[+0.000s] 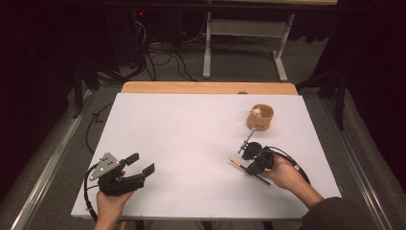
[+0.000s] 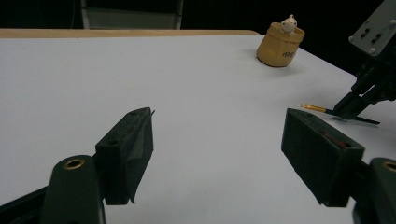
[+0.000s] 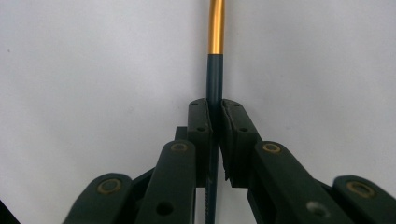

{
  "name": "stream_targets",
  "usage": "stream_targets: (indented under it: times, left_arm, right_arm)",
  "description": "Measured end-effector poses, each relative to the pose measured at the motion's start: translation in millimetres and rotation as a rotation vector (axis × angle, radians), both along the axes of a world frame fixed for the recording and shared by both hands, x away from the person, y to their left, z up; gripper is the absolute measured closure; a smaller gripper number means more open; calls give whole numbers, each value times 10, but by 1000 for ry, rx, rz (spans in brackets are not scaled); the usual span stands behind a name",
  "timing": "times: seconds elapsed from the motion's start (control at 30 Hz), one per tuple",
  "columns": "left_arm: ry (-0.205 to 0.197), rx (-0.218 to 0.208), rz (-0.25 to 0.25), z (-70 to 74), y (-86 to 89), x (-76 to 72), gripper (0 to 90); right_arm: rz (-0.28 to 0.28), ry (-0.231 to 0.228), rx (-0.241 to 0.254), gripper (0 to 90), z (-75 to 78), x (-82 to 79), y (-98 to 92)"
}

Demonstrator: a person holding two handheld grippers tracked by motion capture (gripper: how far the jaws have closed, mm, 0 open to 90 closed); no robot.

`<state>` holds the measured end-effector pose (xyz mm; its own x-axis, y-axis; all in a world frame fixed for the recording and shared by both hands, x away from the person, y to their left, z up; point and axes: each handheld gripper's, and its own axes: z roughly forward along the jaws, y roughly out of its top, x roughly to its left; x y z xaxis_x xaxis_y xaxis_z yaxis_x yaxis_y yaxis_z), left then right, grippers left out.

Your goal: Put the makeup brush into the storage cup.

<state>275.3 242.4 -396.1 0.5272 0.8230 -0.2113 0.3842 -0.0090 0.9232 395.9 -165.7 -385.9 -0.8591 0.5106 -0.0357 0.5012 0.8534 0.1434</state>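
Between the pads of the right gripper (image 3: 213, 122) sits a thin pen (image 3: 215, 70), dark blue with a gold end, and the jaws are pinched on its dark part. The gold end runs out ahead of the fingertips, and the rest of the shaft passes back between the two jaws. In the high view the pen (image 1: 238, 163) lies low over the white table (image 1: 191, 139), just in front of the right gripper (image 1: 250, 154). The tan cup (image 1: 261, 118) with a small white figure inside stands beyond the fingertips, a little apart.

The step in hand seems to be to lift the pen and bring it to the cup. To do this well, the grip should stay firm on the dark shaft, because such a thin round thing can roll or tilt between flat pads. I judge it better to raise it straight first, then turn the gold end down over the cup's rim.

The right hand (image 1: 287, 173) holds its gripper low, pointing forward and to the left. The left gripper (image 1: 139, 164) rests near the table's near edge, its fingers (image 2: 128, 149) spread wide with nothing between them.
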Motion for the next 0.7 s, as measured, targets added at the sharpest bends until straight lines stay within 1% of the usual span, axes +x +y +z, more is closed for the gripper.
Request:
stream_targets:
  times: [0.47, 0.5, 0.6, 0.7]
  left_arm:
    - [-3, 2, 0, 5, 5, -6, 257]
    - [-2, 2, 1, 5, 3, -4, 257]
    - [-2, 2, 1, 2, -2, -3, 257]
    - [-1, 2, 0, 1, -1, -2, 256]
  right_arm:
    - [-13, 0, 41, 851, 41, -1, -48]
    - [-15, -6, 54, 851, 51, 0, -62]
    - [-22, -5, 63, 851, 64, 0, -76]
    - [-23, -8, 85, 851, 79, -5, -108]
